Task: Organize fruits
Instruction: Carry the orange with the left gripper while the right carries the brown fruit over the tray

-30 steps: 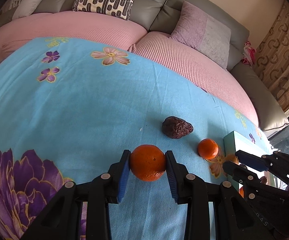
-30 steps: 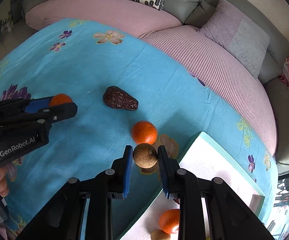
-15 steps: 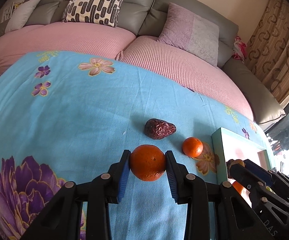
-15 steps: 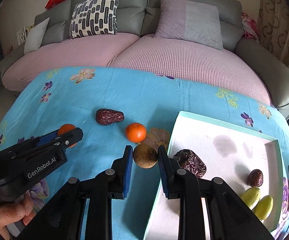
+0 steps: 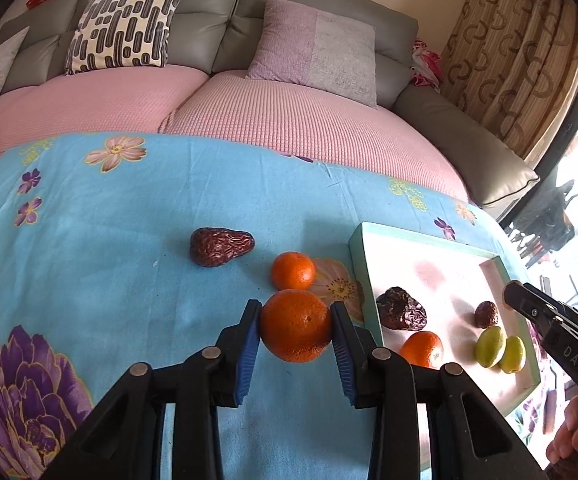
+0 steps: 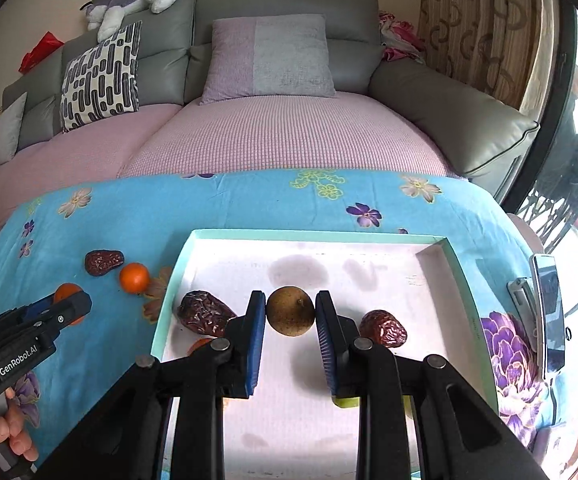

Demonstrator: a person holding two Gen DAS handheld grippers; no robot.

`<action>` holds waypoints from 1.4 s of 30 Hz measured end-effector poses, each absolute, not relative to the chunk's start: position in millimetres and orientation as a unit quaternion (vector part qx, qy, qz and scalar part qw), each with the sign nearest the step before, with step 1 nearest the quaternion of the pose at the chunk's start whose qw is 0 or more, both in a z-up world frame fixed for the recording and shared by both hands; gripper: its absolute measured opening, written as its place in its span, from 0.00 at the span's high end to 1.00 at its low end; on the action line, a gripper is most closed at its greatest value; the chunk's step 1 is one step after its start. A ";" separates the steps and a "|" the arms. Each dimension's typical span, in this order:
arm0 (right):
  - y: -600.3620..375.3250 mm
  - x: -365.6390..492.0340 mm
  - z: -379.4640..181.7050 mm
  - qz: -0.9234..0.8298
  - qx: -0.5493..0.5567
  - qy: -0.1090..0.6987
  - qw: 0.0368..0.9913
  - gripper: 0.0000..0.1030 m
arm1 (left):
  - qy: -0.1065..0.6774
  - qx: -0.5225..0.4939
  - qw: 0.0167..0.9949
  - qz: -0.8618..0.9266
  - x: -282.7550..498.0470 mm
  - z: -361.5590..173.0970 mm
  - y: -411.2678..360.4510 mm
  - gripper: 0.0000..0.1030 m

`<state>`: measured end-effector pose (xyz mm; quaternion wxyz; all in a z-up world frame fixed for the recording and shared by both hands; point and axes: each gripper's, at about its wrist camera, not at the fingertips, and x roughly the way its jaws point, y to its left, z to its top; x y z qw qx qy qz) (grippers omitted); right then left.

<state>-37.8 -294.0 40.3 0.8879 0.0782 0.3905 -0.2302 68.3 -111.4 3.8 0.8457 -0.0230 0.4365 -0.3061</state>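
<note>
An orange (image 5: pixel 295 330) is clamped in the left tongs (image 5: pixel 295 332); a brown fruit (image 6: pixel 290 311) is gripped by the right tongs (image 6: pixel 290 316) above the tray (image 6: pixel 369 236).

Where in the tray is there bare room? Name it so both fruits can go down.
The far half of the tray, toward the sofa, is bare. The near half is crowded: dates and, an orange, two green fruits.

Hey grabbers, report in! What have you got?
Left gripper shut on orange. Right gripper shut on brown fruit, over tray. Nothing in the way.
</note>
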 end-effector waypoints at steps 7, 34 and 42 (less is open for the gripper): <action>-321.9 -65.0 47.7 -0.265 0.112 0.371 0.883 0.74 | 0.430 -0.007 0.826 -0.364 41.2 15.5 -142.4 0.64; -317.6 -38.9 2.0 -0.194 0.154 0.423 0.871 0.74 | 0.459 0.050 0.793 -0.398 14.7 -6.1 -180.6 0.64; -321.7 -34.1 -13.3 -0.188 0.169 0.442 0.861 0.74 | 0.466 0.056 0.788 -0.399 13.2 -10.9 -184.9 0.64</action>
